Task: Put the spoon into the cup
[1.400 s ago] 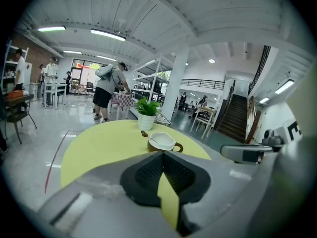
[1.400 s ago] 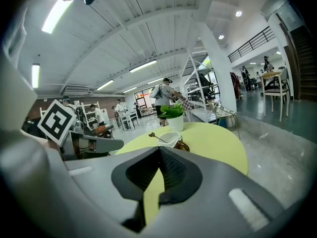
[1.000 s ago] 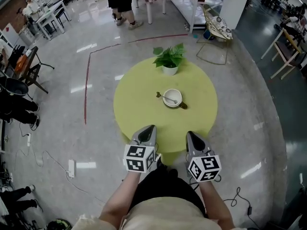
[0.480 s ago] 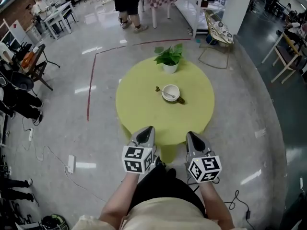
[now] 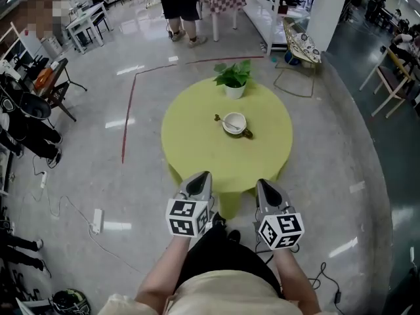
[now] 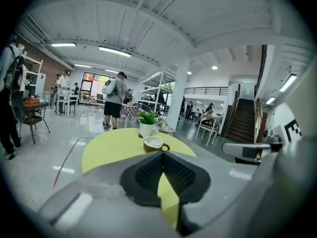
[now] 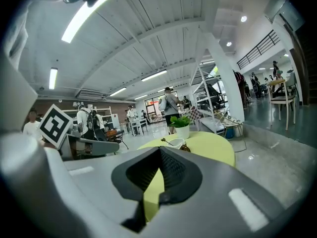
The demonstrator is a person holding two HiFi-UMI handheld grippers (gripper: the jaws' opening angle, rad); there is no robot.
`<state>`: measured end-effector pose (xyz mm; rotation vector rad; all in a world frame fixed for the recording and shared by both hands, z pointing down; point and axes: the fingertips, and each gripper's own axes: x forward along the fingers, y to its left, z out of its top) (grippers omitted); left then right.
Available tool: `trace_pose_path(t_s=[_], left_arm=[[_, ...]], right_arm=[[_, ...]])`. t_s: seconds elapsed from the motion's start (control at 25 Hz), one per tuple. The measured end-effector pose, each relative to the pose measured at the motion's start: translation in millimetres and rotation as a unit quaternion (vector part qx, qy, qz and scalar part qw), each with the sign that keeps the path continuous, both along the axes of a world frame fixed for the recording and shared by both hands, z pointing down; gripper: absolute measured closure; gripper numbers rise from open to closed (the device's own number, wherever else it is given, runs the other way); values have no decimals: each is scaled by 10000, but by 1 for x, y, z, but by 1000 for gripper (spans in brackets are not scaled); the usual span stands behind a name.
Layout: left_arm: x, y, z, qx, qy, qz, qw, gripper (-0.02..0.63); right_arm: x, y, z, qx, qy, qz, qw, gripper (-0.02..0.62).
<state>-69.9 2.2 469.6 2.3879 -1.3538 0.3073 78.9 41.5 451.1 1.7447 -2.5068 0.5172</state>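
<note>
A white cup [image 5: 235,123] with a brown outside stands near the middle of the round yellow-green table [image 5: 197,146]. The spoon [image 5: 224,120] lies in the cup, its handle sticking out over the left rim. Both grippers are held close to the person's body, short of the table's near edge. My left gripper [image 5: 203,176] is shut with nothing in it, and my right gripper [image 5: 262,184] is shut and empty too. In the left gripper view the cup [image 6: 153,143] shows just beyond the closed tips [image 6: 162,153]. The right gripper view shows the cup [image 7: 176,143] past its closed tips [image 7: 159,148].
A potted green plant [image 5: 233,79] stands at the table's far edge. A wire chair [image 5: 296,41] sits beyond the table at the right. People stand by tables [image 5: 180,5] at the back, and cables [image 5: 79,222] lie on the floor at the left.
The table and cup have drawn farther away and look smaller. Both grippers, which overlapped the table's near edge, now sit just short of it, still shut.
</note>
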Motion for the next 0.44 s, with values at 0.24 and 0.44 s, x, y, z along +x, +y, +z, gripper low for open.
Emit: trace_pose_path(t_s=[0.24, 0.44], left_arm=[[-7, 8, -2, -24, 91, -132, 9999, 604], [-9, 16, -2, -51, 137, -160, 9998, 604]], right_arm=[[-1, 8, -5, 69, 0, -23, 10000, 598], [1, 17, -5, 90, -2, -7, 10000, 598]])
